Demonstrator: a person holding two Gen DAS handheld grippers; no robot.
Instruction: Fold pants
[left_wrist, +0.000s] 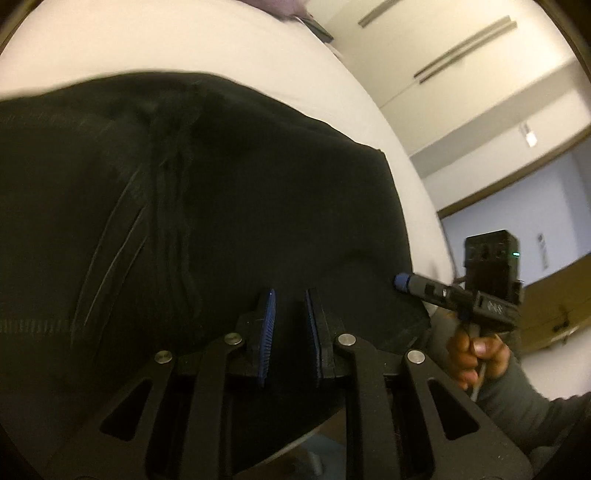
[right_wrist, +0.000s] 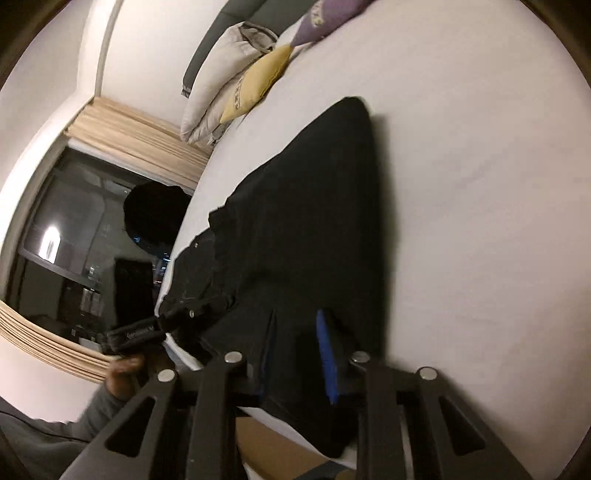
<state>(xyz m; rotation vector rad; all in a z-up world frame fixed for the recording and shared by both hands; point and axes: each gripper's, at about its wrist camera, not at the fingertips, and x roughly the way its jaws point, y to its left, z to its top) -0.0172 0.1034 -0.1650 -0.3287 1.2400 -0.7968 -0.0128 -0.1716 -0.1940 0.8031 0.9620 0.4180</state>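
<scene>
Left wrist: left tool (left_wrist: 290, 314) angled down over black pants (left_wrist: 221, 184), pads slightly apart; right tool (right_wrist: 295, 332) likewise, unclamped

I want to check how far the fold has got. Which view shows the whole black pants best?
The right wrist view: the black pants lie lengthwise on the white bed, far end included. The left wrist view shows only a close, dark part, cut off at left.

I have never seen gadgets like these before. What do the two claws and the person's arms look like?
Each claw is black, with flat linkage bars joined by round silver pins and cut with triangular holes. The left claw carries two fingers faced with ribbed blue pads; the right claw has the same blue facing. A boxy black unit with a small green light sits atop the right one. The sleeves are grey.
</scene>
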